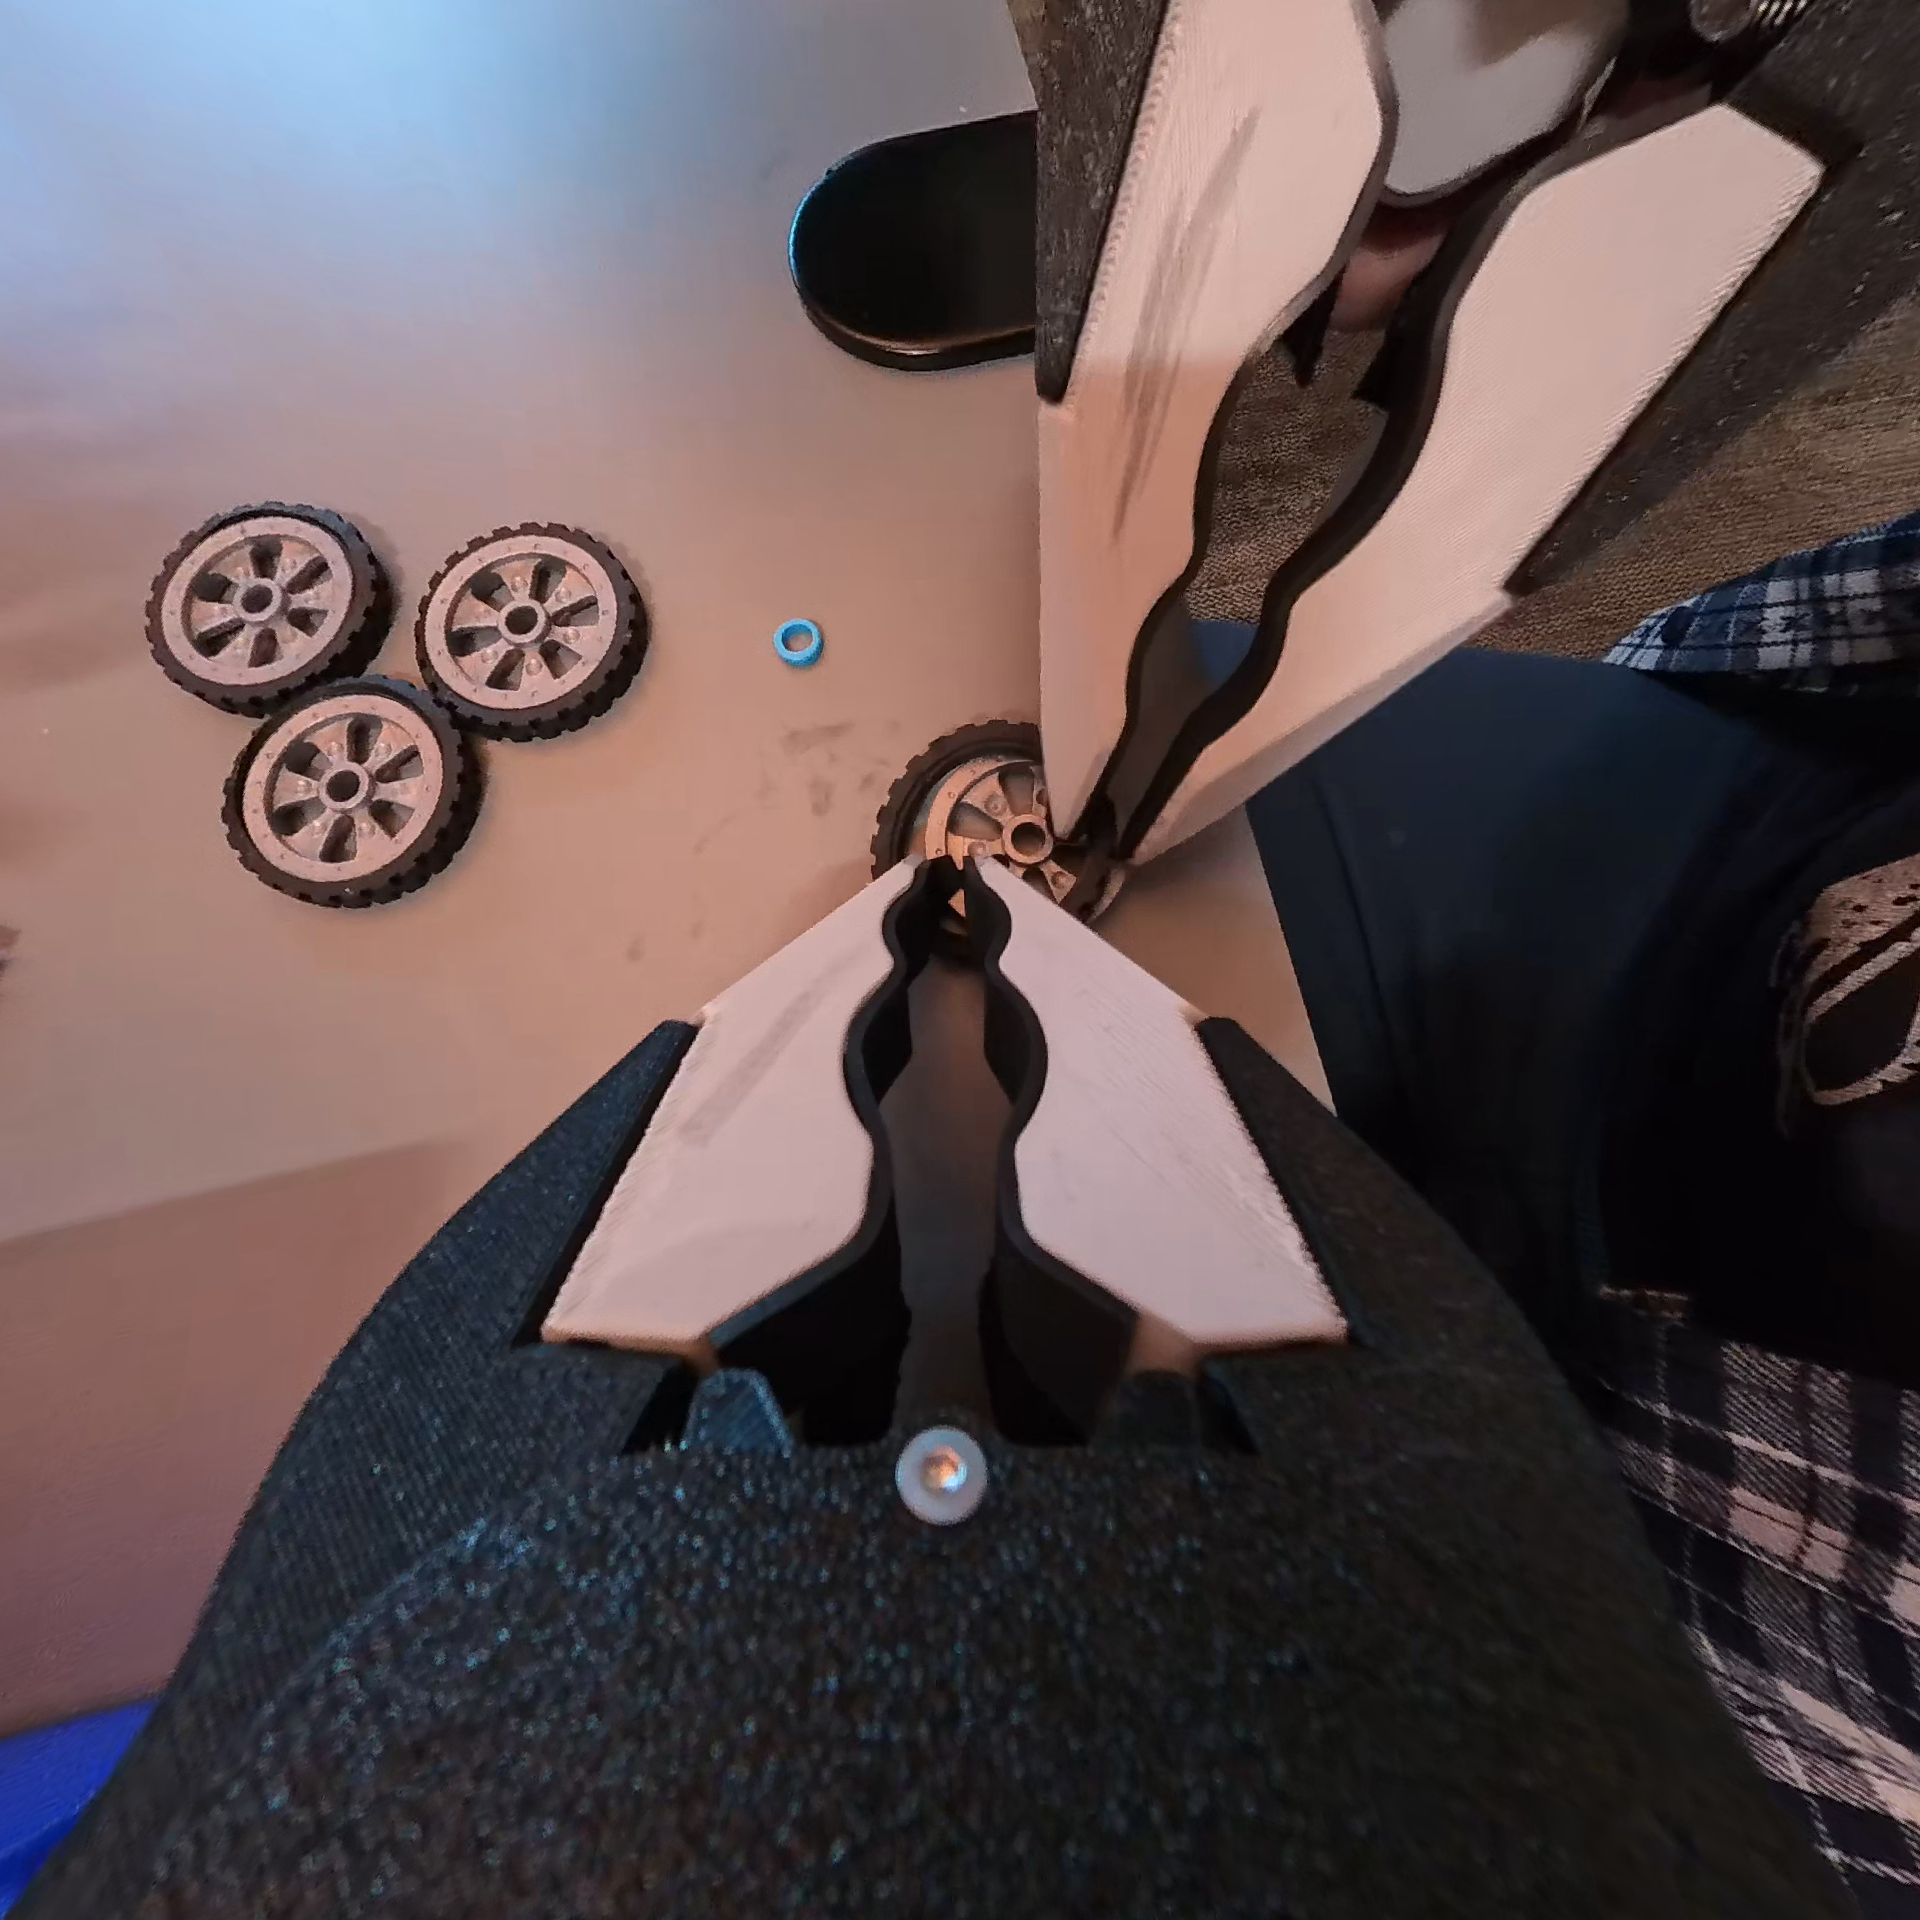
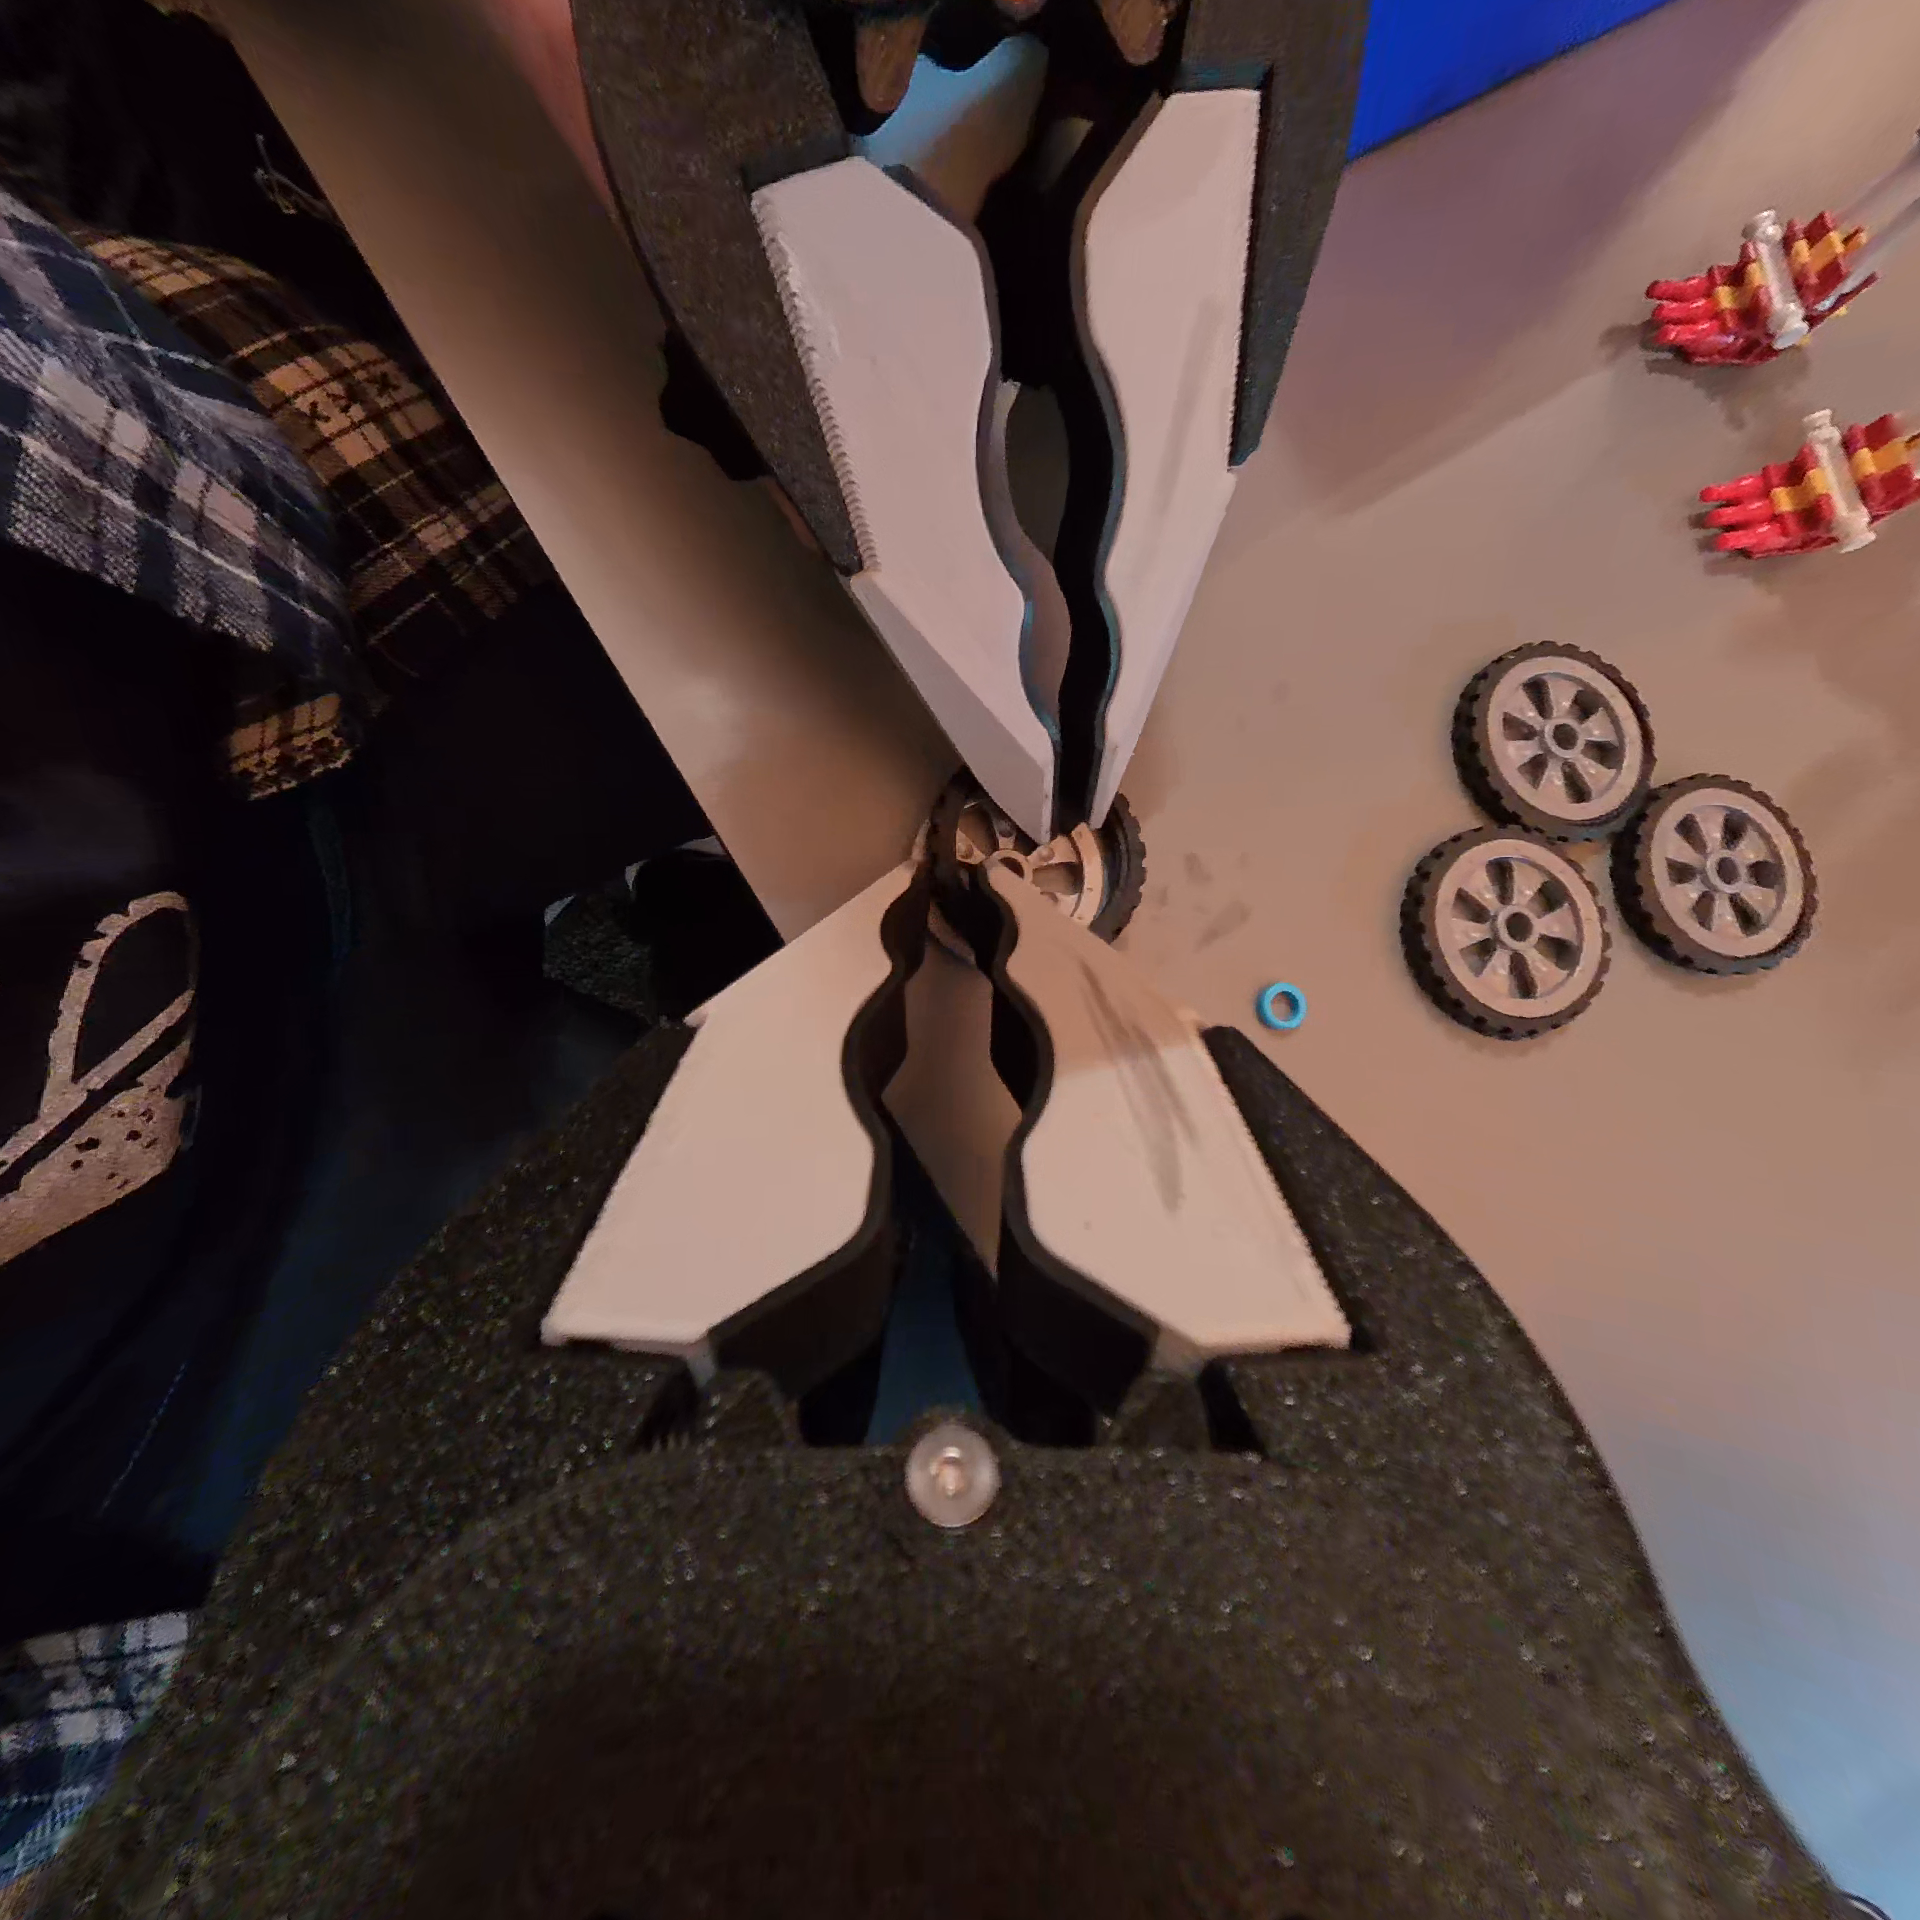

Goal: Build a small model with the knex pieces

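Two grippers pinching one toy wheel point(image 1: 982, 821) near counter's point(image 1: 520, 364) front edge: left gripper point(image 1: 948, 868) clamping on wheel's rim, right gripper point(image 2: 951, 883) squeezing its opposite side, tips nearly meeting. Lying just beyond, small blue ring point(image 1: 797, 640). Resting farther toward counter's middle, three more wheels point(image 1: 343, 712) clustered, touching. Sitting well apart in right wrist view, two red toy parts point(image 2: 1766, 416).

Left gripper point(image 1: 948, 862) was angled down, jaws pinched nearly together at the tips. Right gripper point(image 2: 951, 883) came in from the opposite side, jaws likewise narrowed to a slit. Both sets of tips met at one spot, almost touching.
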`<state>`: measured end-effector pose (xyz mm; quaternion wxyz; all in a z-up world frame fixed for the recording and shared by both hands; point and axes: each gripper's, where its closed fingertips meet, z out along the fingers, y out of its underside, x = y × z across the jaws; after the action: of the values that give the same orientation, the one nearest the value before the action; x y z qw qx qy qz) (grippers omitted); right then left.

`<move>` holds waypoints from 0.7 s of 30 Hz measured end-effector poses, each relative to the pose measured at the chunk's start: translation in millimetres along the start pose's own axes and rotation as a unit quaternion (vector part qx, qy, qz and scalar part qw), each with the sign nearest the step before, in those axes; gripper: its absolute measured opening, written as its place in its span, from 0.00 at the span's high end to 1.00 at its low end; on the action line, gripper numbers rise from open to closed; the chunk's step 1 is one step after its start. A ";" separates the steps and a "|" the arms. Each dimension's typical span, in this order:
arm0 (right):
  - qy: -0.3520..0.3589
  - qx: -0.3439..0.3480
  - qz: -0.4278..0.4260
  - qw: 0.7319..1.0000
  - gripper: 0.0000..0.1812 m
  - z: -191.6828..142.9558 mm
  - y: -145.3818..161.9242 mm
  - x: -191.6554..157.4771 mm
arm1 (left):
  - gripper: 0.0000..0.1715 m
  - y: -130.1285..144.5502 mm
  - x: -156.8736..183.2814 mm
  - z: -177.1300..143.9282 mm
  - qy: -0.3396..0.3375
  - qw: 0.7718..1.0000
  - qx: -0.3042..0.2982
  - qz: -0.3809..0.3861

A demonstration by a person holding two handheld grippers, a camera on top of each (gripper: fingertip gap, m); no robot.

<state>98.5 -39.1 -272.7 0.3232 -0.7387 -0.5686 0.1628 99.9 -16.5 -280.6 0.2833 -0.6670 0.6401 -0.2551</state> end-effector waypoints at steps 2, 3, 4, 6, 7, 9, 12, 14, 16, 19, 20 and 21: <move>0.003 0.007 0.010 1.000 0.95 -1.8 -1.0 1.2 | 0.97 -0.1 -0.1 -0.1 0.002 1.000 0.001 -0.003; 0.002 0.010 0.015 1.000 0.93 -2.5 -1.1 0.6 | 0.97 -0.2 0.0 -0.2 0.001 1.000 0.001 -0.003; 0.003 0.012 0.018 1.000 0.92 -2.8 -0.7 0.0 | 0.97 -0.3 -0.1 -0.1 -0.001 1.000 0.001 -0.001; 0.007 0.017 0.022 1.000 0.90 -3.3 -0.8 -1.0 | 0.97 -0.3 0.0 -0.3 -0.002 1.000 0.001 0.002; 0.012 0.018 0.019 1.000 0.90 -3.5 -0.8 -0.9 | 0.97 -0.3 0.1 -0.7 -0.001 1.000 0.002 0.001; 0.022 0.015 0.012 1.000 0.90 -3.1 0.2 -0.6 | 0.97 -0.2 0.2 -1.0 -0.001 1.000 0.001 0.002; 0.035 0.012 -0.002 0.999 0.96 -0.5 0.9 1.1 | 0.97 0.5 2.6 -2.8 0.004 1.000 0.002 0.006; 0.034 0.016 -0.011 0.999 0.96 1.7 -1.8 -1.1 | 0.97 3.2 3.6 -5.8 0.007 1.000 -0.001 0.007; 0.035 0.016 -0.017 0.999 0.96 2.6 -3.0 -1.4 | 0.97 4.3 4.2 -8.3 0.015 1.000 0.006 -0.006; 0.033 0.019 -0.019 0.999 0.97 3.5 -4.1 -1.0 | 0.95 4.7 4.9 -9.9 0.015 1.000 0.008 -0.008; 0.035 0.020 -0.020 0.999 0.97 4.0 -4.6 -1.0 | 0.95 4.9 4.5 -10.1 0.011 1.000 0.007 -0.005; 0.037 0.021 -0.021 0.999 0.97 4.5 -5.4 -1.4 | 0.95 5.2 4.3 -10.5 0.009 1.000 0.006 -0.002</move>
<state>91.3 -38.3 -272.7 0.3626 -0.7249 -0.5686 0.1406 89.1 -21.5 -276.9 0.2812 -0.6642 0.6397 -0.2658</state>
